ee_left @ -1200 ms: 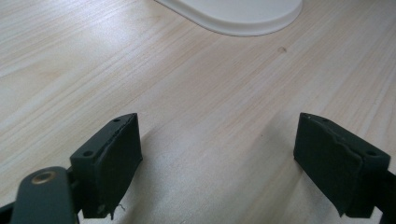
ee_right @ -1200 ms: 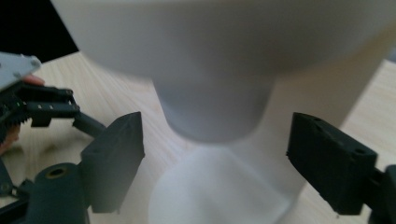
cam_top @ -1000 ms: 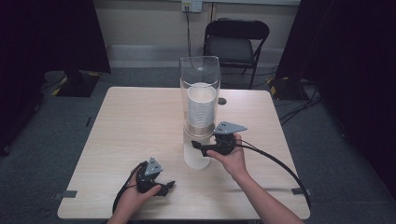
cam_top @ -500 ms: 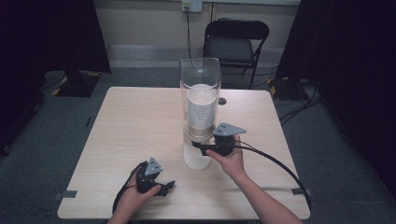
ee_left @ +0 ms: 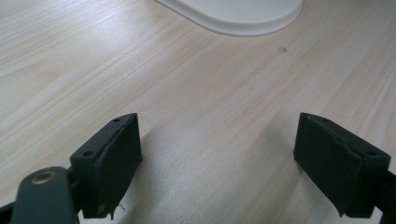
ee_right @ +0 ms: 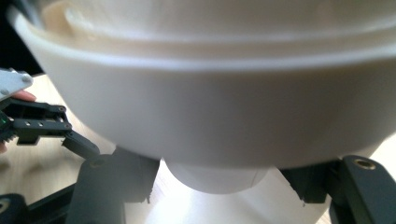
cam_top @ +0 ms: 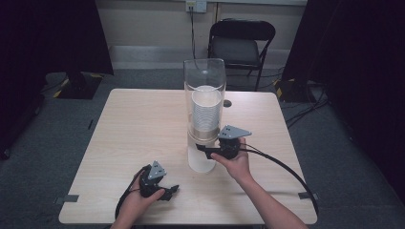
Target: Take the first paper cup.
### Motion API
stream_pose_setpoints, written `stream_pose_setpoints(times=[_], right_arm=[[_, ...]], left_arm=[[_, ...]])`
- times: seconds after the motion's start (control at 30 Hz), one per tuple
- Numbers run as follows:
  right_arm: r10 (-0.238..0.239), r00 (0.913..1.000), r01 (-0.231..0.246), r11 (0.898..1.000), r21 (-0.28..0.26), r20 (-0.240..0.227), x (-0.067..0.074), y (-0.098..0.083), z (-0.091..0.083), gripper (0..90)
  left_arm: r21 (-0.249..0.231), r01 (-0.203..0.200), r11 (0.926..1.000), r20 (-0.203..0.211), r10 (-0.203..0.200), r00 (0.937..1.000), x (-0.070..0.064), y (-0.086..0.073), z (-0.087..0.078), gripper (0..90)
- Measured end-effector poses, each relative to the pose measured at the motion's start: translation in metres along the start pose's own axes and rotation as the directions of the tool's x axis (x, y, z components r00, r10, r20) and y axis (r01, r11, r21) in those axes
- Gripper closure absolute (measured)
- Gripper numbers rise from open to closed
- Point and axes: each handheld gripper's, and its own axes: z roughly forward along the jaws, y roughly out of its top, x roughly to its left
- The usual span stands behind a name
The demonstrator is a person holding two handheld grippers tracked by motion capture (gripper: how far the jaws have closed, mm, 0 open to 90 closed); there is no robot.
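In the right gripper view, a blurred white bowl is spilling past the top and side edges and covering the jaw tips, so their grip is not showing. At the top of the left gripper view, the frame edge is cutting off a white base. In the high view, the right gripper is looking too small to judge.

Light wood-grain table centre frame, on grey carpet floor. Black folding chair at 12 o'clock behind the table, against a beige wall with a pale baseboard. Wall outlet at 12, cable dropping from it. Dark curtains at 10 and 2 o'clock. Loose cables on the floor at 2. Tape marks near the table corners at 7 and 4. Lighting even, overhead.
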Motion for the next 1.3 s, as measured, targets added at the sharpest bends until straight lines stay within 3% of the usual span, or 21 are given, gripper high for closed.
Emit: stream_pose_setpoints(times=[0.03,0.07,0.13,0.17,0.23,0.3,0.33,0.43,0.47,0.6,0.63,0.93,1.3], right_arm=[[-0.029,0.9995,0.028,0.995,0.098,0.009,-0.002,-0.012,0.007,37.3],[-0.023,0.9993,0.016,0.977,0.211,0.029,-0.006,-0.036,0.012,37.2],[0.039,0.9982,-0.046,0.987,0.154,0.046,-0.006,-0.058,0.005,36.9],[0.030,0.9981,-0.037,0.989,0.140,0.054,-0.006,-0.059,0.000,36.7],[0.027,0.9992,-0.031,0.986,0.164,0.029,-0.010,-0.057,-0.005,36.1],[-0.021,0.9996,0.016,0.978,0.208,0.019,-0.017,-0.054,-0.016,35.7],[-0.006,0.9999,0.004,0.978,0.208,0.010,-0.021,-0.055,-0.019,35.6],[-0.019,0.9995,0.013,0.976,0.217,0.027,-0.029,-0.060,-0.026,35.5],[0.007,0.9993,-0.014,0.977,0.213,0.036,-0.035,-0.068,-0.032,35.4],[0.025,0.9972,-0.040,0.976,0.214,0.071,-0.045,-0.077,-0.042,35.3],[0.037,0.9946,-0.056,0.976,0.210,0.097,-0.052,-0.080,-0.048,35.1],[0.063,0.9849,-0.103,0.962,0.253,0.161,-0.072,-0.092,-0.052,34.4],[0.046,0.9838,-0.097,0.949,0.299,0.173,-0.076,-0.093,-0.052,33.0]], left_arm=[[-0.005,0.005,1.0000,0.000,-0.005,1.0000,0.000,0.000,0.000,14.6],[-0.003,0.003,1.0000,-0.001,-0.003,1.0000,0.000,0.000,0.000,14.5],[0.001,-0.001,1.0000,-0.001,0.001,1.0000,0.000,0.000,0.000,14.5],[0.001,0.000,1.0000,-0.001,0.000,1.0000,0.000,0.000,0.000,14.5],[0.001,-0.001,1.0000,0.000,0.001,1.0000,0.000,0.000,0.000,14.5],[-0.001,0.000,1.0000,-0.001,0.000,1.0000,0.000,0.000,0.000,14.1],[-0.001,0.001,1.0000,0.000,-0.001,1.0000,0.000,0.000,0.001,13.7],[0.000,0.001,1.0000,0.000,-0.001,1.0000,0.001,0.000,0.001,13.2],[0.001,0.000,1.0000,-0.001,0.000,1.0000,0.001,0.001,0.001,13.1],[0.001,0.001,1.0000,-0.004,-0.001,1.0000,0.000,0.000,0.001,13.1],[0.001,0.002,1.0000,-0.004,-0.002,1.0000,0.000,0.000,0.001,13.0],[-0.002,0.005,1.0000,-0.004,-0.005,1.0000,0.000,0.000,0.001,13.0],[-0.001,0.003,1.0000,-0.004,-0.003,1.0000,0.000,0.000,0.001,13.0]])
